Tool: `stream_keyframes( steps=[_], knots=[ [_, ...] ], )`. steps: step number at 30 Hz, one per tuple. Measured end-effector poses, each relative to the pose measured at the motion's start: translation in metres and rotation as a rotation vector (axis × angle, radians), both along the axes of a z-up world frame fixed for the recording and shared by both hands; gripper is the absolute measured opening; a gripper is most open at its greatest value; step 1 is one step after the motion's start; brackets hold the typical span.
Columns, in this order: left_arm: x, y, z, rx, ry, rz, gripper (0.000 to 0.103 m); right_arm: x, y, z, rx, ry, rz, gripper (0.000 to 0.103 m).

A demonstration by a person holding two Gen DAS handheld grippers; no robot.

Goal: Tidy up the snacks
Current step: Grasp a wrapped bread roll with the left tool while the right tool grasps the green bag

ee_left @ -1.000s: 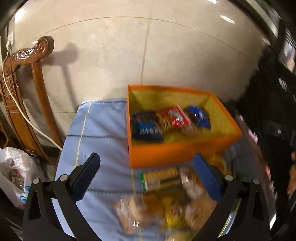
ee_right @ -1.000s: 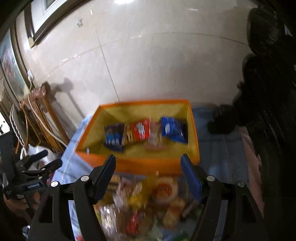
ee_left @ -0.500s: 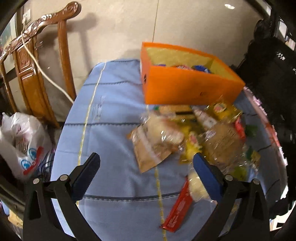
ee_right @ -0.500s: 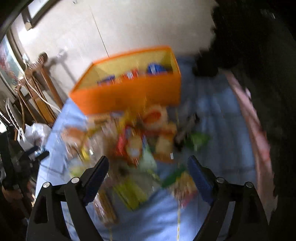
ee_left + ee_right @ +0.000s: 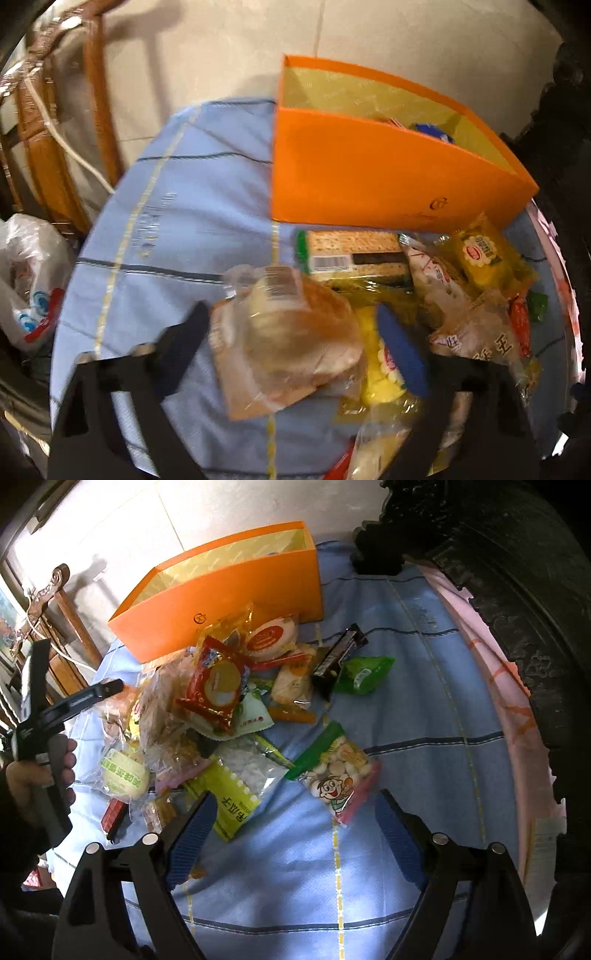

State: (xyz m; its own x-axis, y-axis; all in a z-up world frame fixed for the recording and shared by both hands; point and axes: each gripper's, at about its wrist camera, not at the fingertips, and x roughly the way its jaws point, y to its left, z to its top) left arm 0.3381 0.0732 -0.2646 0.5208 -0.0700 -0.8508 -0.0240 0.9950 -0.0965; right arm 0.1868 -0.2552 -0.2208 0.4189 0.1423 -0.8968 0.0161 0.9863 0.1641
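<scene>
An orange box (image 5: 369, 177) (image 5: 221, 590) with a yellow lining stands at the back of the blue cloth, a few snack packs inside it. A heap of loose snacks lies in front of it. My left gripper (image 5: 291, 310) is low over the heap, its jaws closing around a bun in a clear bag (image 5: 295, 339); the right pad still shows a sliver of gap. A cracker pack (image 5: 351, 247) lies just beyond the bun. My right gripper (image 5: 295, 797) stands open above bare cloth, a cartoon biscuit bag (image 5: 336, 771) just ahead of its fingertips.
A carved wooden chair (image 5: 44, 140) and a white plastic bag (image 5: 29, 288) are left of the table. Dark carved furniture (image 5: 517, 590) and a pink cloth edge (image 5: 498, 672) border the right. A hand (image 5: 55, 768) holds the left gripper's handle.
Both grippers dropped from above the orange box to the snack heap. The left jaws narrowed around the bagged bun. The right jaws spread a little wider.
</scene>
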Motion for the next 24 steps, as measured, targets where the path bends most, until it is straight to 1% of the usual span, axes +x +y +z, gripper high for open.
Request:
stream_keyframes(
  steps=[1, 2, 3, 4, 6, 10, 12, 16, 18, 19, 21, 22, 23, 24],
  knots=[
    [0.003, -0.002, -0.003, 0.004, 0.013, -0.009, 0.067, 0.002, -0.001, -0.001, 0.002, -0.001, -0.003, 0.087],
    [0.005, -0.004, -0.004, 0.023, 0.002, -0.011, 0.064, 0.004, -0.001, -0.002, 0.002, -0.001, -0.004, 0.087],
    [0.005, -0.005, -0.003, 0.031, -0.008, -0.013, 0.057, 0.008, -0.001, -0.003, -0.002, -0.001, -0.004, 0.087],
    [0.005, -0.005, -0.003, 0.035, -0.014, -0.017, 0.056, 0.011, -0.001, -0.004, -0.005, -0.003, -0.004, 0.087],
    [0.002, -0.005, -0.001, 0.033, -0.042, -0.031, 0.045, 0.018, -0.002, -0.006, -0.013, -0.013, -0.011, 0.087],
    [-0.01, -0.008, 0.009, 0.06, -0.107, -0.076, 0.04, 0.039, -0.015, -0.011, -0.002, -0.052, -0.074, 0.087],
    [-0.018, -0.007, 0.012, 0.052, -0.128, -0.091, 0.038, 0.051, -0.027, -0.015, 0.006, -0.056, -0.121, 0.087],
    [-0.021, 0.004, 0.012, -0.005, -0.118, -0.077, 0.037, 0.083, -0.054, -0.029, 0.04, -0.054, -0.224, 0.087],
    [-0.021, 0.007, 0.012, -0.018, -0.117, -0.074, 0.036, 0.103, -0.066, -0.041, 0.058, -0.036, -0.28, 0.087],
    [-0.021, 0.007, 0.012, -0.02, -0.117, -0.074, 0.036, 0.109, -0.069, -0.047, 0.068, -0.026, -0.3, 0.085],
    [-0.021, 0.007, 0.011, -0.02, -0.114, -0.077, 0.036, 0.121, -0.071, -0.058, 0.091, -0.002, -0.315, 0.069],
    [-0.021, 0.007, 0.011, -0.019, -0.113, -0.077, 0.036, 0.129, -0.069, -0.067, 0.091, 0.037, -0.293, 0.034],
    [-0.02, 0.006, 0.01, -0.02, -0.107, -0.076, 0.036, 0.134, -0.066, -0.076, 0.089, 0.074, -0.27, 0.023],
    [-0.021, 0.006, 0.01, -0.022, -0.105, -0.074, 0.036, 0.134, -0.066, -0.078, 0.106, 0.069, -0.259, 0.022]
  ],
)
